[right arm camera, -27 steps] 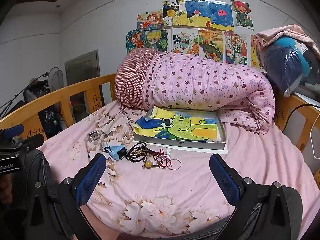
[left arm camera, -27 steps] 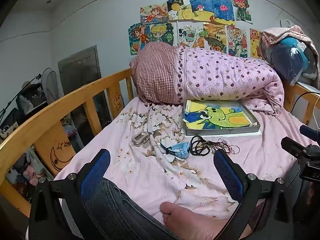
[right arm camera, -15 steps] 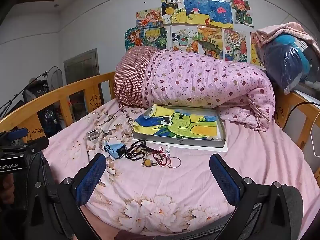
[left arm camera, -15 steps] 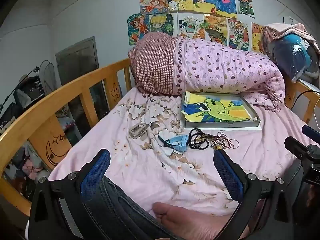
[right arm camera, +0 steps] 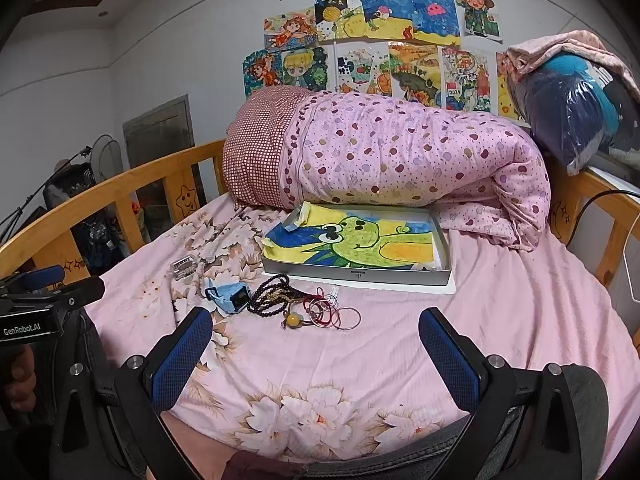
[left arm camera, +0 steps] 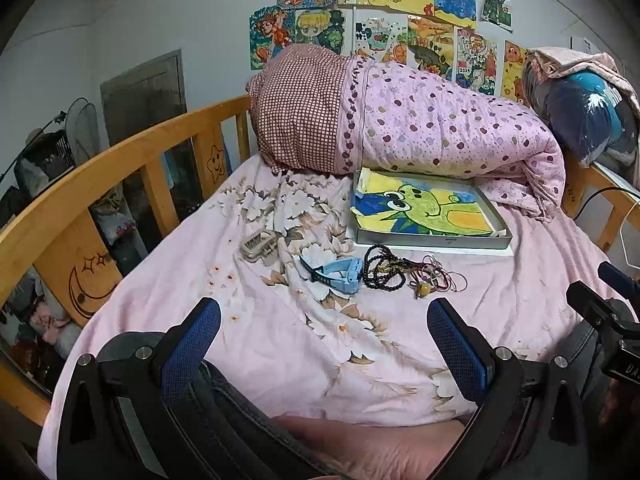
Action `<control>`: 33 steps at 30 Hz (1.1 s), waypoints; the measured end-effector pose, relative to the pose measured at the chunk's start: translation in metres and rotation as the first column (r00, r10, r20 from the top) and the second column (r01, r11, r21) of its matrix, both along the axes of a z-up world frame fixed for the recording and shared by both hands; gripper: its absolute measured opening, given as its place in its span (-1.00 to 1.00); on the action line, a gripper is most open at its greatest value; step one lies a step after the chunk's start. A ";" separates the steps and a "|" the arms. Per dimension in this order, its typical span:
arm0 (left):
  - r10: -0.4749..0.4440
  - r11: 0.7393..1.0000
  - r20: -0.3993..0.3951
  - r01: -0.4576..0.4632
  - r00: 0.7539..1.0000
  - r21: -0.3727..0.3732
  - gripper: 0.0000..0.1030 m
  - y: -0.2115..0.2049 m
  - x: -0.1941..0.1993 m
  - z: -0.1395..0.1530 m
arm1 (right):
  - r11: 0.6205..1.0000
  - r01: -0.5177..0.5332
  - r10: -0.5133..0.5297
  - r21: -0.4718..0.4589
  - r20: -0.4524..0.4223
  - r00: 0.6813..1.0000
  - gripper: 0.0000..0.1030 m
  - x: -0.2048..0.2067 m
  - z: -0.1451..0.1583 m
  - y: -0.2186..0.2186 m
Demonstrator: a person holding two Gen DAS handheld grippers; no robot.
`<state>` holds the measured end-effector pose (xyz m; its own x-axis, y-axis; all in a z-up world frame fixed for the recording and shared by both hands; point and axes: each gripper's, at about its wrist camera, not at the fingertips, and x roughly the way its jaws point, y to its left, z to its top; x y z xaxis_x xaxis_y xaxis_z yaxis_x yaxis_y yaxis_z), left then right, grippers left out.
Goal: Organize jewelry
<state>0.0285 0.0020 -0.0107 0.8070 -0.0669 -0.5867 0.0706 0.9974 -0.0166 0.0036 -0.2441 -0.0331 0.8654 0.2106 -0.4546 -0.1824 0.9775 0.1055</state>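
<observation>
Dark bead bracelets [right arm camera: 269, 295] lie tangled with red cord bracelets [right arm camera: 329, 311] on the pink floral bedsheet [right arm camera: 500, 320], just in front of a shallow grey tray [right arm camera: 400, 277] lined with a frog drawing. Touching the beads' left side lies a light-blue watch [right arm camera: 228, 295]; a hair clip [left arm camera: 259, 243] sits further left. Both the left gripper [left arm camera: 320, 344] and right gripper [right arm camera: 316, 354] hover spread wide, holding nothing.

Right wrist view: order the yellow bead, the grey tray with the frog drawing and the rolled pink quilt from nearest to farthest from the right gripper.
From the right gripper:
1. Yellow bead, on the sheet just ahead, slightly left, among the cords.
2. Grey tray, farther up the bed, centre.
3. Rolled pink quilt, behind the tray, at the wall end of the bed.
</observation>
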 end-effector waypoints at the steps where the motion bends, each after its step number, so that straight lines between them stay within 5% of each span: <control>1: 0.000 1.000 -0.001 0.000 1.000 -0.001 0.96 0.000 0.000 0.000 | 1.000 0.000 0.000 -0.001 -0.001 1.000 1.00 0.000 0.000 0.000; 33: 0.002 1.000 0.000 -0.002 1.000 0.003 0.96 -0.002 0.001 0.003 | 1.000 0.000 0.000 0.004 -0.007 1.000 1.00 0.001 0.002 -0.001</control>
<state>0.0293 0.0003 -0.0082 0.8073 -0.0632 -0.5867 0.0684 0.9976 -0.0134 0.0042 -0.2455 -0.0316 0.8622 0.2128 -0.4597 -0.1819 0.9770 0.1110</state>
